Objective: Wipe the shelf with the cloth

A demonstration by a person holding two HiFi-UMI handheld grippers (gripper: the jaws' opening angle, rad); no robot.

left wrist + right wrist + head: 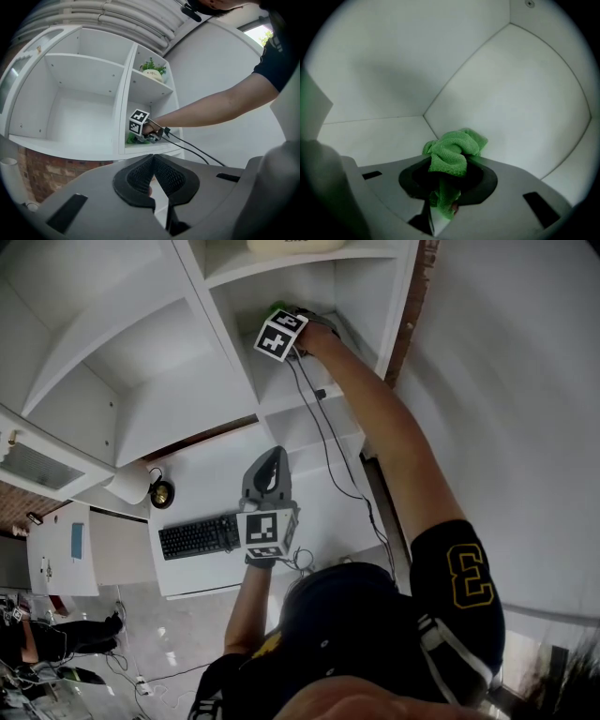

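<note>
Between the jaws of the right gripper [449, 165] sat a bunched green microfibre cloth [454, 146]. The jaws were closed on a fold of it, most of the wad spilled forward past the tips, and a strip hung back between the pads. Just ahead of the cloth three white panels met in an inner corner of the shelf [370, 140]. The cloth lay close to that corner, though the right gripper view did not settle whether it pressed on the board.

From the left gripper view, the green showed low in the bottom right compartment, on or just above its board and under the right gripper's marker cube [138, 122]. The person's bare forearm [211, 105] reached into that compartment from the right, and two black cables [197, 152] trailed back from the gripper.

Lower down, the left gripper [153, 158] had its jaws drawn together with the tips touching and nothing between them. The head view placed it well apart from the shelf, held above a white desk [206, 484] and just beside a black keyboard [199, 536].

One compartment above the cloth stood a potted plant [152, 69] in a pale pot. The wide compartments to the left of the divider were bare white boards, and a strip of brick wall [51, 169] showed beneath the shelf unit.
</note>
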